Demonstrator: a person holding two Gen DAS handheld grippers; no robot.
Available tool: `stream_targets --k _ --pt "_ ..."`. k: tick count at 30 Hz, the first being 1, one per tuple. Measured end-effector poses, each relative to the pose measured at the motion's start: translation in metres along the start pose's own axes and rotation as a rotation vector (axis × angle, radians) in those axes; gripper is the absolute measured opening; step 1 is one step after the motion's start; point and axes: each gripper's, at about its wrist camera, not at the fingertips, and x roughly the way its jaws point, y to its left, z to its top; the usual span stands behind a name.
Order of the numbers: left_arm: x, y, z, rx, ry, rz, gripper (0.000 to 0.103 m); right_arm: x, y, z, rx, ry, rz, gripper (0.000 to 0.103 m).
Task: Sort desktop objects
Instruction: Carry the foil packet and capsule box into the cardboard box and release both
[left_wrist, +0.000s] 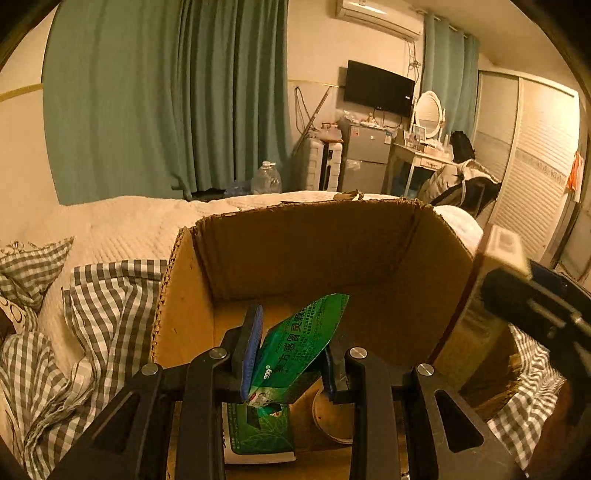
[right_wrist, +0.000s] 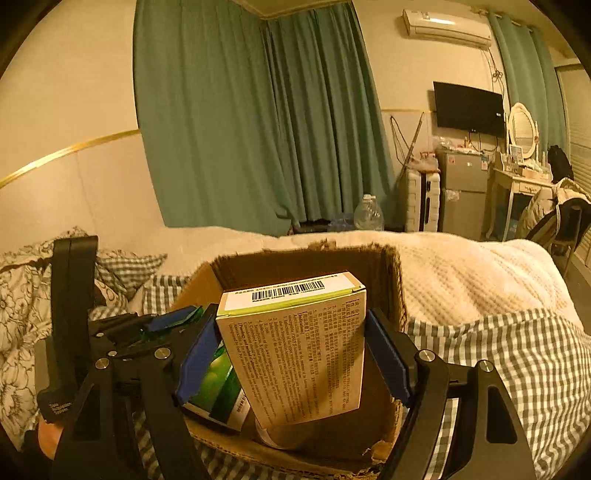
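An open cardboard box (left_wrist: 303, 251) stands on the bed; it also shows in the right wrist view (right_wrist: 391, 280). My left gripper (left_wrist: 291, 354) is shut on a green medicine sachet (left_wrist: 299, 343) and holds it over the box. My right gripper (right_wrist: 291, 354) is shut on a beige medicine carton (right_wrist: 295, 350) with a barcode on top, held above the box. The carton and right gripper show at the right edge of the left wrist view (left_wrist: 498, 258). A green-and-white box (left_wrist: 258, 432) and a round lid (left_wrist: 332, 417) lie in the cardboard box.
Grey checked cloth (left_wrist: 107, 306) lies bunched around the box on a cream blanket (right_wrist: 461, 273). Floral bedding (right_wrist: 18, 314) is at the left. Green curtains, a water jug (left_wrist: 266, 179), a fridge, a dressing table and a chair stand behind the bed.
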Motion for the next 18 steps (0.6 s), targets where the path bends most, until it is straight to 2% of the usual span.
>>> stream_targets --k 4,6,8,10,15,18 --pt "0.0 -0.001 -0.003 0.007 0.01 0.01 0.03 0.007 0.001 -0.005 -0.02 0.03 -0.029 0.078" --pt "-0.001 0.001 -0.002 -0.003 0.006 0.01 0.035 0.003 0.003 -0.005 -0.044 0.022 -0.048 0.078" --pt "-0.005 0.003 0.001 -0.015 -0.004 0.009 0.065 -0.001 0.004 -0.004 -0.048 0.001 -0.054 0.085" --pt "-0.013 0.005 0.004 -0.022 -0.033 0.026 0.074 -0.007 0.004 -0.003 -0.046 -0.016 -0.056 0.087" --pt "-0.031 0.012 0.008 -0.057 -0.061 0.011 0.075 -0.026 0.007 0.002 -0.067 -0.062 -0.106 0.088" --pt "-0.044 0.015 0.008 -0.068 -0.075 0.004 0.082 -0.047 0.009 0.004 -0.049 -0.124 -0.134 0.098"
